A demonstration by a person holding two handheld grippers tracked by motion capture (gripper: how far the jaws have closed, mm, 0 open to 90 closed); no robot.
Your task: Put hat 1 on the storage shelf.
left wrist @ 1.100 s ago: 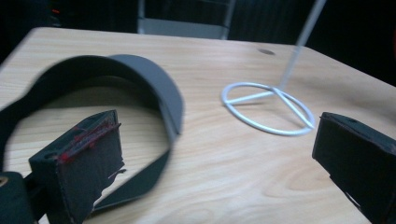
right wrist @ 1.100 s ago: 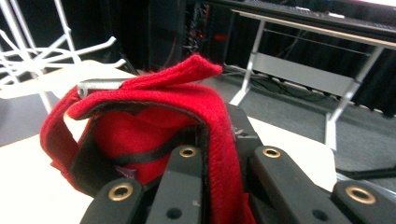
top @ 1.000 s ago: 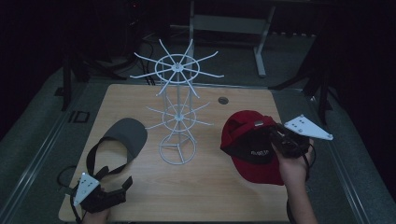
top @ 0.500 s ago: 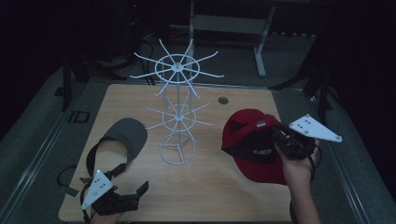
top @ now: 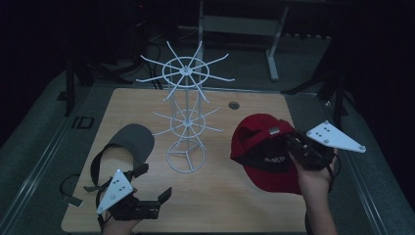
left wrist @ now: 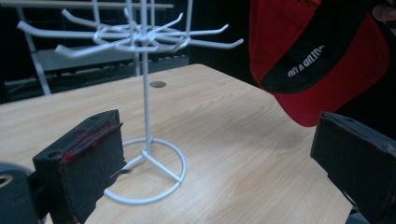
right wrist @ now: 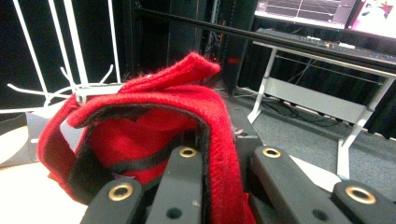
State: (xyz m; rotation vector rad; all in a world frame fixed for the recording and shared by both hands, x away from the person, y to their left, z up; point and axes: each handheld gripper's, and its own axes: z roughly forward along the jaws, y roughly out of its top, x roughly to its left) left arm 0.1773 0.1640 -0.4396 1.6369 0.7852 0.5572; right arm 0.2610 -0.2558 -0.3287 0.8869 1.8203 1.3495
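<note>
**Red cap held up beside the rack, ready to hang**

The right gripper (top: 293,143) is clamped on the rim of the red cap (top: 259,147); its own view shows the knit edge pinched between the 2 jaws. The left gripper (top: 152,188) sits low at the near edge of the table (top: 235,196) with its jaws spread wide, holding nothing.

The likely step is hanging the cap on the white wire rack (top: 186,117). To do it well, I would keep the grip firm and thread the back strap (right wrist: 100,91) over 1 prong.

The cap is off the table, right of the rack. Its long axis runs from strap to brim, with the brim toward the person. The grey cap (top: 129,142) lies left of the rack.
</note>
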